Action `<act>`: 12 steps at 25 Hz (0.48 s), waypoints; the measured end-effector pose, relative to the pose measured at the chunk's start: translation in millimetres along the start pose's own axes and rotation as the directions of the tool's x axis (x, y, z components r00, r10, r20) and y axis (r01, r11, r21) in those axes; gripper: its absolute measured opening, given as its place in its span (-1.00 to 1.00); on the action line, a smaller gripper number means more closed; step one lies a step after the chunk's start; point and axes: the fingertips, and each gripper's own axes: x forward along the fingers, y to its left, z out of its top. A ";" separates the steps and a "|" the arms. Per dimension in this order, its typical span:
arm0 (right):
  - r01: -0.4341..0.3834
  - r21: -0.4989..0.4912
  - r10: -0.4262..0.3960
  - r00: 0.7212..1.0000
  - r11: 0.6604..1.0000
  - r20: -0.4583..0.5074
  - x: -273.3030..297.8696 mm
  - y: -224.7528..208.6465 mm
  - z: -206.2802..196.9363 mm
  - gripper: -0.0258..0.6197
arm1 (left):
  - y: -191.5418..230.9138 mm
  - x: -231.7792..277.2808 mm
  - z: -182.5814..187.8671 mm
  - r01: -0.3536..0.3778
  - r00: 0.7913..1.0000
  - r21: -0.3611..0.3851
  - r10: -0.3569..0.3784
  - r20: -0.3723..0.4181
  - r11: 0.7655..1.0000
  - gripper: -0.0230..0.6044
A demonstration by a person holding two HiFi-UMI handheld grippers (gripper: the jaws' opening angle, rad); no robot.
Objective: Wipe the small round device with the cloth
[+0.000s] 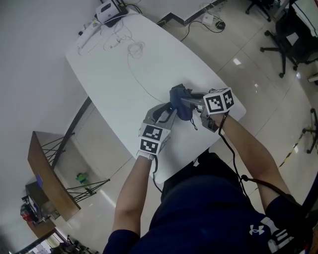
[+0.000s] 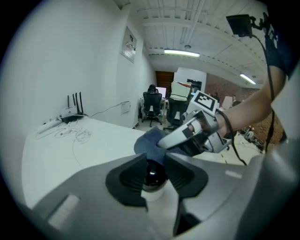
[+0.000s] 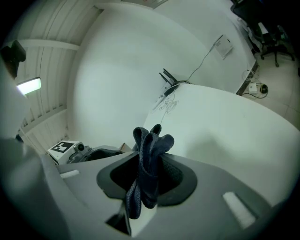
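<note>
Fingers (image 2: 125, 182) of the left gripper (image 2: 151, 163) are clamped on the small round device (image 2: 151, 180), black dome up and white base down, pinned from both sides low in the centre of the frame over the white worktop (image 2: 70, 154). Whether it rests on the surface or hangs just clear of it, I cannot tell. Across the way, the right gripper (image 3: 149, 164) has its fingers (image 3: 182, 180) squeezed onto the dark blue cloth (image 3: 151, 154), a bunched fold poking out past the tips and a tail dangling below.

And the two have met! In the left gripper view the cloth sits right at the far side of the device, seemingly touching the dome, with the right gripper just behind it. So both things are in hand and brought together. By my read the wiping is only starting or just under way, and how much of the dome has been rubbed nothing shows. Working the cloth around that surface is what remains.

Only the left gripper view shows the device. In the head view, cloth and fingers cover it near the worktop's lower edge, centre of frame. The right gripper view shows the cloth grip but no device. The head view alone takes in the router (image 1: 110, 11) and loose cables (image 1: 133, 48) at upper left.
</note>
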 end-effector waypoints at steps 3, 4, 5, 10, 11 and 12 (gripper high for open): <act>0.015 0.034 -0.015 1.000 0.999 0.011 -1.9 -15.2 -7.1 -0.59 | 1.6 5.9 -5.1 -0.011 1.000 0.018 0.012 -0.011 1.000 -0.54; 0.025 0.038 -0.026 1.000 0.999 0.005 -2.5 -20.5 -10.8 -0.59 | 1.7 6.8 -6.0 -0.016 1.000 0.018 0.016 -0.013 1.000 -0.54; 0.042 0.037 -0.042 0.999 0.998 -0.008 -3.1 -26.9 -15.7 -0.59 | 2.5 7.5 -6.4 -0.023 1.000 0.017 0.024 -0.013 1.000 -0.54; 0.173 -0.094 -0.185 0.973 0.981 -0.138 -3.1 -56.2 -52.2 -0.59 | 2.5 9.7 -5.5 -0.041 0.999 0.017 0.041 -0.009 0.999 -0.57; 0.192 -0.126 -0.211 0.965 0.973 -0.155 -2.3 -56.6 -56.4 -0.59 | 2.7 10.1 -6.1 -0.046 0.999 0.022 0.046 -0.007 0.999 -0.57; 0.213 -0.155 -0.238 0.957 0.965 -0.167 -1.6 -57.1 -59.2 -0.59 | 2.4 10.2 -6.6 -0.049 0.999 0.025 0.049 -0.006 0.998 -0.57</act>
